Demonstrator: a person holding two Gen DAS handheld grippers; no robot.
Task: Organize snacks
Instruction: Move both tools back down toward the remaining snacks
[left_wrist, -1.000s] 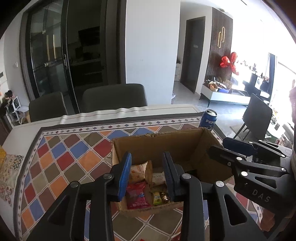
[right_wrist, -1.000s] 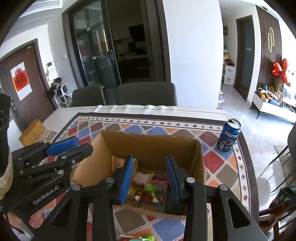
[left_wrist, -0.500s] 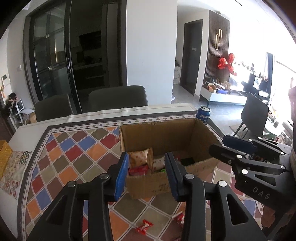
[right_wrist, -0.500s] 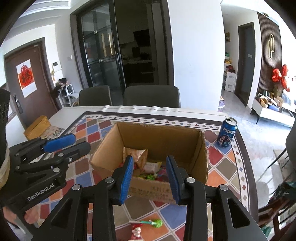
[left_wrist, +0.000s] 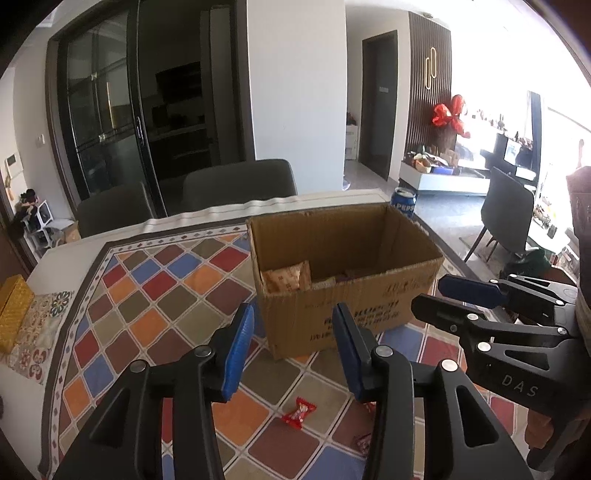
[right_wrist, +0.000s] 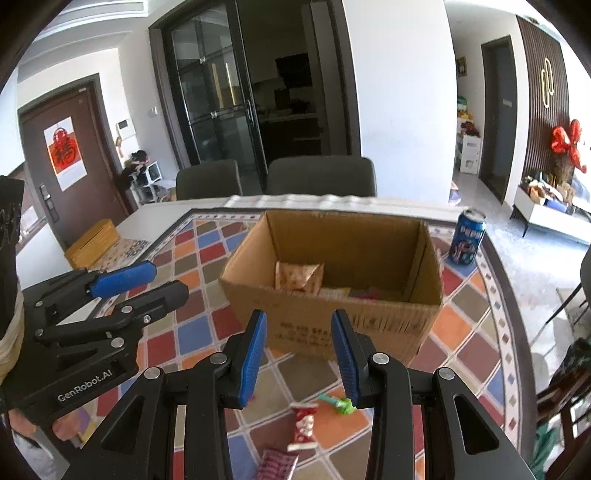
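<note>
Cardboard box (left_wrist: 369, 302): plain brown corrugated board, matt, with faint red print on the outer wall. Left gripper (left_wrist: 291, 354) and right gripper (right_wrist: 299, 356): black matt plastic frames with bright metal rivet heads; fingers (right_wrist: 251, 354) faced with blue ribbed pads of rubbery look. Surface (right_wrist: 192, 334): covered by a smooth cloth printed with coloured diamonds, faintly sheened. Red candy (left_wrist: 299, 411) and red-white snack packet (right_wrist: 303, 424): glossy crinkled film wrappers. Green candy (right_wrist: 341, 403): shiny twisted foil. Soda can (right_wrist: 467, 238): glossy printed blue metal. Chairs (right_wrist: 321, 175): dark matt upholstery. Doors (right_wrist: 221, 107): reflective glass in dark frames.
</note>
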